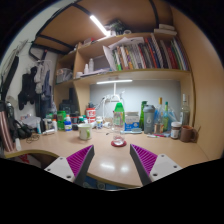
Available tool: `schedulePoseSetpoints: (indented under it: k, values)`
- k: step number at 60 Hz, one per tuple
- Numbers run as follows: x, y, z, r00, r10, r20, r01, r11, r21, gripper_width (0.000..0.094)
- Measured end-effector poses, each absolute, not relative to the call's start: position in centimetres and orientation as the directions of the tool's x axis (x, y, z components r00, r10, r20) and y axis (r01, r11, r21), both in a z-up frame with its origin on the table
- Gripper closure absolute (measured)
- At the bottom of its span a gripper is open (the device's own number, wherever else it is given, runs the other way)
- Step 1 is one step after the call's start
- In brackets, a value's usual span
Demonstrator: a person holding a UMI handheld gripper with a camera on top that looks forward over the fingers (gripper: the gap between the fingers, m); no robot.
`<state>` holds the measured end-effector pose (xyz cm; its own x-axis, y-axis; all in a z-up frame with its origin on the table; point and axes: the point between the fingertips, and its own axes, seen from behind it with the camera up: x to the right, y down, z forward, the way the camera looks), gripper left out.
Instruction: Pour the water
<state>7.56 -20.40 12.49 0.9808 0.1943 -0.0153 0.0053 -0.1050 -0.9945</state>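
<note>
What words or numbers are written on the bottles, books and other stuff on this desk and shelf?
None can be read.
Books on the shelf: spines too small and blurred.
Bottles on the desk: labels too small to read.
Green spray bottle: label blurred.
The hand-held gripper is open, with no writing on it.

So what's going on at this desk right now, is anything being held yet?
Nothing is held yet. The gripper is open and empty, its pink-padded fingers hovering over the near edge of the wooden desk. Just beyond the fingertips sits a small red-and-white round item. Farther back stand a green spray bottle, a cup and a cluster of bottles and jars. Shelves of books run above. No pouring has begun.
</note>
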Motion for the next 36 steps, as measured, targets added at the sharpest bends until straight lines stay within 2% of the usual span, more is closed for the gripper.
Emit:
schedulePoseSetpoints:
  k: [13, 36]
  values:
    - [7.5, -26.0, 11.3, 0.977, 0.210, -0.047, -0.019, -0.136, -0.991, 0.0127]
    - [8.8, -27.5, 11.3, 0.982, 0.187, -0.034, -0.011, -0.124, -0.992, 0.0118]
